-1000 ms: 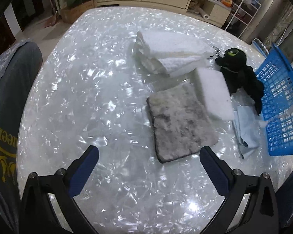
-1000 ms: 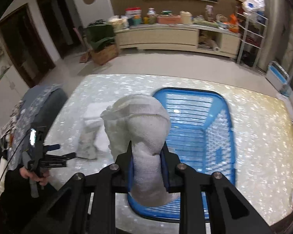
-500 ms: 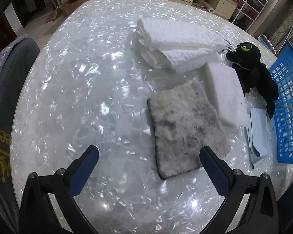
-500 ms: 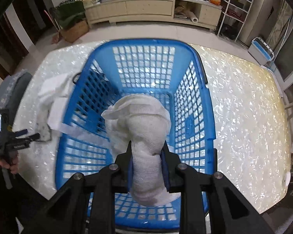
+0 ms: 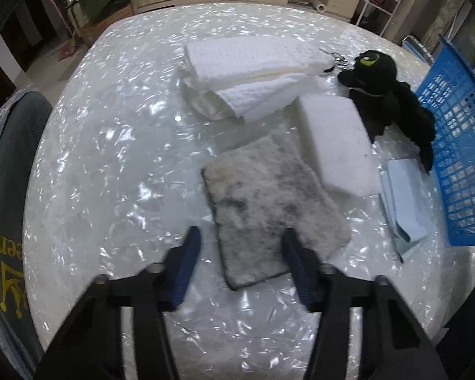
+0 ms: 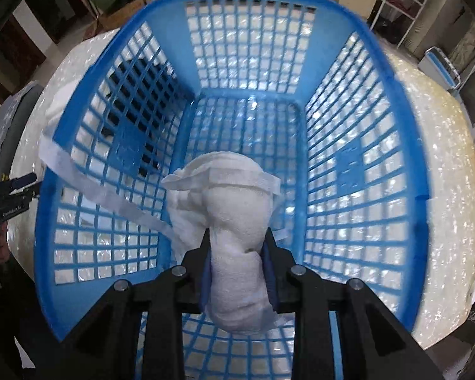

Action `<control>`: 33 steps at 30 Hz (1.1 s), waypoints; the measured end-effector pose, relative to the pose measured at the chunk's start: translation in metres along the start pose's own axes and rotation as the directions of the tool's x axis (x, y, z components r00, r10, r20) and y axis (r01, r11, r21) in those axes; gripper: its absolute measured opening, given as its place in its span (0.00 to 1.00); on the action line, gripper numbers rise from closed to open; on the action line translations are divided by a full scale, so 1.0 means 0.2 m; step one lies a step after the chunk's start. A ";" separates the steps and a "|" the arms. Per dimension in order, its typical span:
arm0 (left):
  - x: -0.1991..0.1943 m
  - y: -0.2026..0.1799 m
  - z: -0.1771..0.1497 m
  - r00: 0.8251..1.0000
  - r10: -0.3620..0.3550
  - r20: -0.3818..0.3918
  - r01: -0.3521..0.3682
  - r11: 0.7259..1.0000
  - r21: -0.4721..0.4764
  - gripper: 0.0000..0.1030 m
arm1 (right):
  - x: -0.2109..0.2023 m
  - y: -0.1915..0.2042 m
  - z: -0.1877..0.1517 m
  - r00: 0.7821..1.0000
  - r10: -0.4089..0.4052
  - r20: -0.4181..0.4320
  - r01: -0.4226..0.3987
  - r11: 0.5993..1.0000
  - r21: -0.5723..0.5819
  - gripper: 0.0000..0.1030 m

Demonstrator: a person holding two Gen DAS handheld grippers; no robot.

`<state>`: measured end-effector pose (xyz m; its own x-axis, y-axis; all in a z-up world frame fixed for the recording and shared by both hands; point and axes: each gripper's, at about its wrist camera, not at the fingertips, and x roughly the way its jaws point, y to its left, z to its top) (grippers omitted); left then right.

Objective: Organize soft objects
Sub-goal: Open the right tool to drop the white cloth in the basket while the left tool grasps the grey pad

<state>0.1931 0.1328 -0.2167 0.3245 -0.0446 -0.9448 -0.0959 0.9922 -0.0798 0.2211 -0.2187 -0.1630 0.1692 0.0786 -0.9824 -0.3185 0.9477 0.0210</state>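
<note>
A white rolled cloth (image 6: 237, 253) is clamped between the closed jaws of the right gripper (image 6: 237, 259) and held over the open blue basket (image 6: 395, 145), apparently so it can be dropped inside. Nothing else is seen in the basket; a loose cloth strip (image 6: 88, 186) is draped across its left rim. The left gripper (image 5: 242, 250) is held partly open and empty, straddling the near edge of a grey furry pad (image 5: 269, 209). Beyond lie a white sponge (image 5: 335, 142), folded white towels (image 5: 247, 72) and a black plush toy (image 5: 389, 95).
</note>
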 end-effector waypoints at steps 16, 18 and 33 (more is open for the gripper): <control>-0.07 0.05 -0.12 0.996 -0.092 0.014 0.092 0.995 -0.034 0.12 | 0.04 0.20 -0.01 0.999 0.035 -0.016 -0.036 0.997 -0.075 0.25; -0.09 0.05 -0.14 0.996 -0.088 0.013 0.088 0.996 -0.032 0.12 | 0.03 0.20 0.00 1.000 0.023 -0.015 -0.025 0.997 -0.074 0.25; -0.37 0.01 -0.19 0.994 -0.074 0.081 0.074 0.997 -0.008 0.12 | -0.09 0.11 -0.04 0.999 -0.050 0.015 0.051 0.994 -0.099 0.62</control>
<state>0.1326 0.1329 -0.1592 0.4058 -0.1079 -0.9076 -0.0788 0.9852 -0.1523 0.2031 -0.2014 -0.1462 0.1987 0.0362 -0.9794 -0.4001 0.9153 -0.0474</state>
